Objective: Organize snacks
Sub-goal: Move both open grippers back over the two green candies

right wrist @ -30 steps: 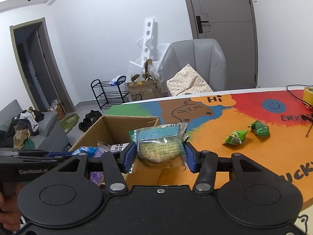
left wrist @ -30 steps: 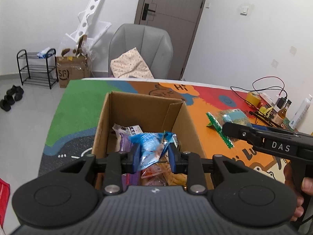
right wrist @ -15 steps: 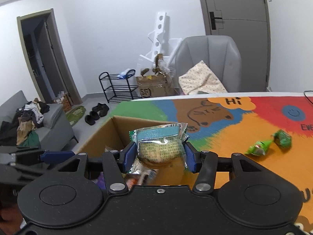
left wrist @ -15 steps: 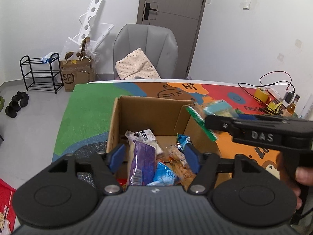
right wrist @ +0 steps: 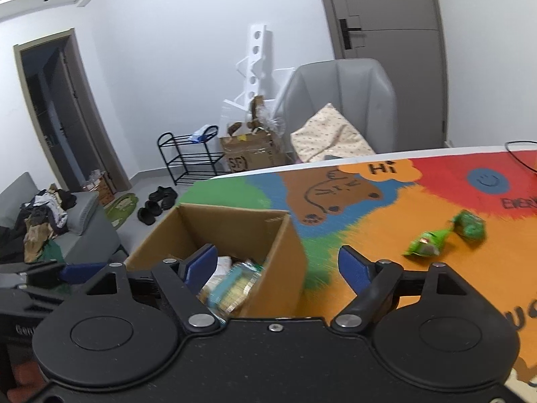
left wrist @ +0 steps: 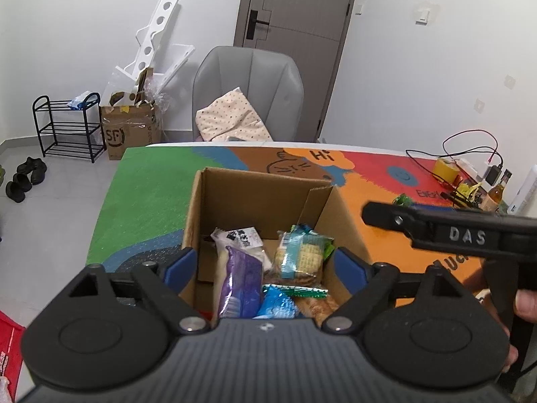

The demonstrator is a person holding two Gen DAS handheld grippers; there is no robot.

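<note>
While both wrist views look at the open brown cardboard box (left wrist: 235, 198) on the colourful cartoon-print table mat (left wrist: 147, 184), each gives us something the other lacks.

Left wrist view: we look straight down into the box. Inside we see a purple-and-white snack pouch (left wrist: 240, 275), a teal-and-green wrapped biscuit pack (left wrist: 302, 255) leaning against the right wall, and a blue foil packet (left wrist: 277, 305) below it, touching both. We also get the right gripper's black body with "DAS" lettering (left wrist: 466, 235) crossing the right side, above the mat and beside the box. Far right of the table: a yellow tape roll (left wrist: 446, 169) and black and red cables (left wrist: 470, 154).

Right wrist view: box (right wrist: 282, 252) seen from its right side, contents mostly hidden, only the biscuit pack (right wrist: 231, 285) is visible, blurred. This view alone shows two green snack bags (right wrist: 446, 235) lying loose on the orange part of the mat (right wrist: 386, 228), close together, well apart from the box. It also shows the grey sofa with piled clothes (right wrist: 43, 215) at left.

Fingers:
- left gripper (left wrist: 265, 265): blue pads spread wide, nothing between them, hanging over the box opening, touching nothing we can see.
- right gripper (right wrist: 278, 265): blue pads spread wide, gripping nothing, over the box's right wall and the mat beside it.

Grey chair with a spotted cushion (left wrist: 248, 80) stands behind the table in both views.
</note>
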